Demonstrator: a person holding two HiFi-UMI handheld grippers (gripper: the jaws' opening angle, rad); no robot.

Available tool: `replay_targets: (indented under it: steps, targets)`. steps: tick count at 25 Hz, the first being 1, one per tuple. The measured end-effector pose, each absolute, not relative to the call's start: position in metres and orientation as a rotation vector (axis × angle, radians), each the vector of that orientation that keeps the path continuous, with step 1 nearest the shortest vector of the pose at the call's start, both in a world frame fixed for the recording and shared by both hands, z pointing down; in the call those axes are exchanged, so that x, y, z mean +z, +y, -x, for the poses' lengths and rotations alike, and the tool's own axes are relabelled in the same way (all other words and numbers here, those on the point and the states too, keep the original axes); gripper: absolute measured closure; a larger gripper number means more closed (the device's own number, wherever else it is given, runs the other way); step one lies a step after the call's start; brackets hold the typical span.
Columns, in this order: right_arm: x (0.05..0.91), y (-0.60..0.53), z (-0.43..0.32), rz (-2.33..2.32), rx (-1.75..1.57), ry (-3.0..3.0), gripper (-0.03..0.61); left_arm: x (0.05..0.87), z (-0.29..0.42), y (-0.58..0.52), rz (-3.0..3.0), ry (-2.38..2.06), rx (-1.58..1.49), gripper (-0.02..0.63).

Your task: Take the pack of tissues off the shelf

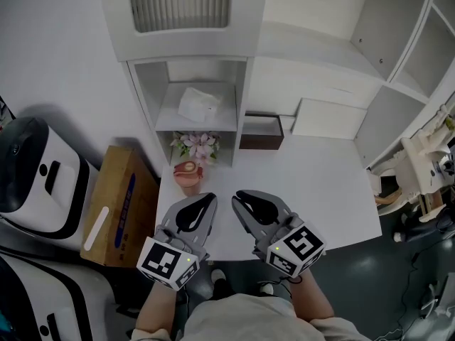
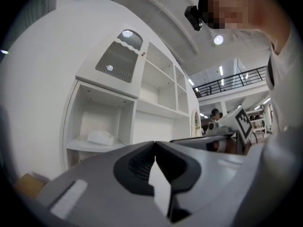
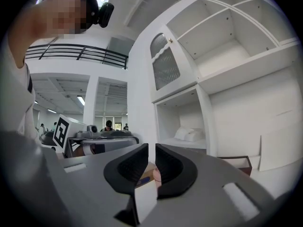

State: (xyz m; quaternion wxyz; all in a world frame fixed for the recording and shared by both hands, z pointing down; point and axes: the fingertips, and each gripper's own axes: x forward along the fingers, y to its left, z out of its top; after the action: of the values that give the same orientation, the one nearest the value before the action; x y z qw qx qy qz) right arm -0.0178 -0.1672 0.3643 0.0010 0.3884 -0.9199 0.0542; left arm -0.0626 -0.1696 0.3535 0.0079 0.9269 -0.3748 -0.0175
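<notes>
The white pack of tissues [image 1: 199, 104] lies on the middle shelf of the narrow white cubby [image 1: 162, 119]; it also shows as the tissue pack [image 2: 100, 137] and the tissue pack [image 3: 189, 134]. Both grippers hover over the front edge of the white table [image 1: 320, 190], well short of the shelf. My left gripper [image 1: 212, 197] has its tips touching, shut and empty, as its own view shows the left gripper [image 2: 155, 143]. My right gripper [image 1: 237, 197] holds a narrow slit between its jaws, with nothing between them, clear in the right gripper [image 3: 151, 145] view.
Pink flowers [image 1: 199, 144] and a small pink cup [image 1: 188, 170] stand under the tissue shelf. A dark brown open box [image 1: 261, 130] and a white panel [image 1: 330, 119] sit at the table's back. A cardboard box [image 1: 117, 204] stands on the floor left.
</notes>
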Motion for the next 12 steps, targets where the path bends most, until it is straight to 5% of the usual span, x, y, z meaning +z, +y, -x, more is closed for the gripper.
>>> replay_targets:
  steps: [12]
  targets:
    - [0.363, -0.168, 0.034, -1.27, 0.153, -2.857, 0.532, 0.349, 0.081, -0.173, -2.924, -1.125, -0.084, 0.612]
